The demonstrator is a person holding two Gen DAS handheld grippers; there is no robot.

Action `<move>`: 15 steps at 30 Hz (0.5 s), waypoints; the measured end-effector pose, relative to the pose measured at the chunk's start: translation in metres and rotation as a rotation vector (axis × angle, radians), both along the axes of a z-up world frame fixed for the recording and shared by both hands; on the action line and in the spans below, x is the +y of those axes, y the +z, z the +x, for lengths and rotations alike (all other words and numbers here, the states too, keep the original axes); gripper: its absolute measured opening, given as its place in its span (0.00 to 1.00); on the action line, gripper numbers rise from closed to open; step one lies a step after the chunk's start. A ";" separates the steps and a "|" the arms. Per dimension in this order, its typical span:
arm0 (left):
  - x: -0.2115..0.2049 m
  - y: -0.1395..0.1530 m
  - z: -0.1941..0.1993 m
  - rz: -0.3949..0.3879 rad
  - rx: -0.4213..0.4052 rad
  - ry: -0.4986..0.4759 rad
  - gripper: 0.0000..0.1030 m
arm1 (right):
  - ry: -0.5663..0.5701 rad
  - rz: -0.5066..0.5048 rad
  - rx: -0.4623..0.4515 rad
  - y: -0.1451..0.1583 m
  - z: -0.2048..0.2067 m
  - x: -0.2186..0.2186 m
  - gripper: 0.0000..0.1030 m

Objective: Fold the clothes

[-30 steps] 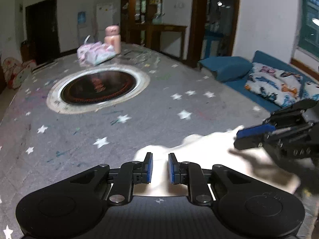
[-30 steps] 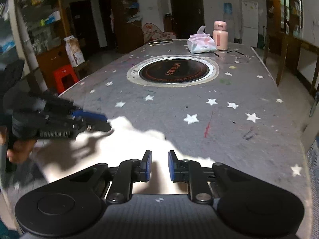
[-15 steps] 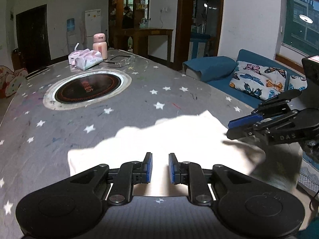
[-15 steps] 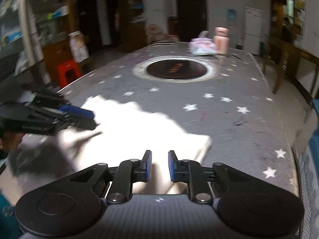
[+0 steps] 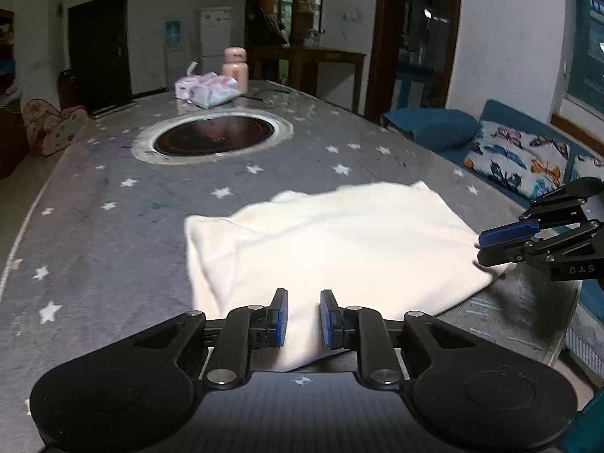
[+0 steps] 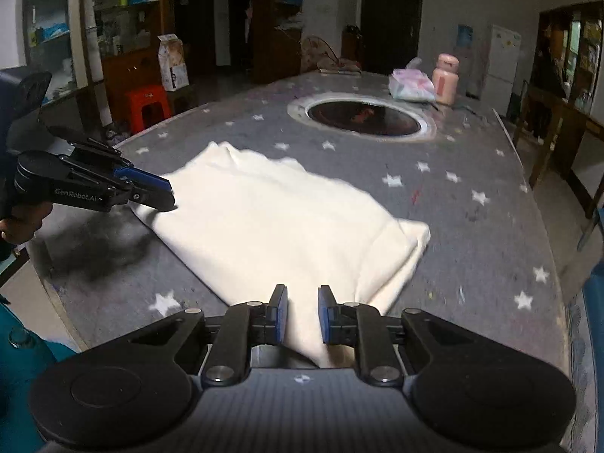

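Left wrist view: the left claw (image 5: 304,319) sits at the bottom centre of the frame, its blue-padded fingers (image 5: 280,317) set a narrow gap apart with a fold of the cream garment (image 5: 339,241) running up between them; whether the pads actually pinch the cloth cannot be told from here. The garment spreads from the claw toward the middle of the frame, lying on the grey star-patterned worktop (image 5: 113,234). At the right edge the right claw (image 5: 481,247) comes in sideways, its tips drawn close together at the garment's right corner. Beyond the cloth, in the upper middle, a round dark inset hob (image 5: 215,139) is sunk into the worktop; behind it stand a tissue pack (image 5: 207,88) and a pink bottle (image 5: 234,66). A blue sofa with a butterfly cushion (image 5: 517,158) fills the right side.

Right wrist view: the right claw (image 6: 302,315) is at the bottom centre, with the same narrow gap and the garment's (image 6: 271,219) near edge bunched between its pads. The cloth stretches toward the upper left, where the left claw (image 6: 171,198), held by a hand (image 6: 20,222) at the left edge, has its tips nearly closed at the far corner of the fabric. A red stool (image 6: 149,107) stands on the floor at the upper left.
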State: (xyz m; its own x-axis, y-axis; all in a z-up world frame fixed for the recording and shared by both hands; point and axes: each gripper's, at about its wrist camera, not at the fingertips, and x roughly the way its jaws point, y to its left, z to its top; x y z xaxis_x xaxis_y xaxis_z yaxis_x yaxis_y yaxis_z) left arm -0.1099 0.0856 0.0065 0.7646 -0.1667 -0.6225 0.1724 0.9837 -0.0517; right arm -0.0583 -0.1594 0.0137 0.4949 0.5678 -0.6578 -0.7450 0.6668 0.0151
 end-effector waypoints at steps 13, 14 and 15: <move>0.014 0.002 -0.002 -0.057 0.008 0.026 0.24 | 0.072 -0.038 0.018 -0.008 0.001 0.026 0.16; 0.013 0.005 0.000 -0.062 0.005 0.024 0.24 | 0.074 -0.035 0.017 -0.005 0.002 0.026 0.16; 0.011 0.006 0.005 -0.068 0.003 0.019 0.24 | 0.074 -0.028 0.017 -0.002 0.004 0.027 0.16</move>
